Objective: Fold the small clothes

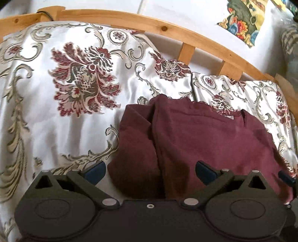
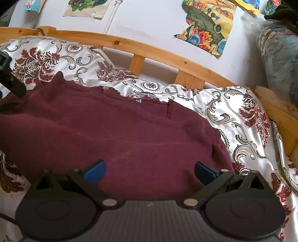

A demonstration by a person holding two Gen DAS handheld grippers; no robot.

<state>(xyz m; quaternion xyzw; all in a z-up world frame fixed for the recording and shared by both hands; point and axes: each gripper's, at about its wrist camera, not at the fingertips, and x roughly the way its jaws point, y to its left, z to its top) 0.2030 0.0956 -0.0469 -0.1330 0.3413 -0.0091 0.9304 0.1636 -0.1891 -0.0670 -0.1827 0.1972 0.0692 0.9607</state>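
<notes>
A bed fills both views, covered by a glossy white satin bedspread woven with large crimson-and-grey floral medallions and pale olive scrollwork; the cloth lies in soft creases. Behind it runs a knotty pine bed rail, a flat top bar on short upright slats, with a plain white wall beyond. On the wall hang unframed colourful drawings: a green-toned sheet at the left of the right wrist view, and a torn-edged painting of dark, orange and blue shapes further right. At the far right edge sits a bundle of greyish patterned fabric.

The maroon garment, a soft matte knit with stitched seams and a short slit at its far edge, lies on the bedspread, partly spread. In the left wrist view its left portion is bunched into a deep vertical fold, while the right portion lies flatter.

The left hand-held gripper hangs over the garment's near edge, its 2 blue-padded fingers spread wide and grasping nothing. The right hand-held gripper is likewise released, its blue fingers wide apart above the flat maroon cloth.
</notes>
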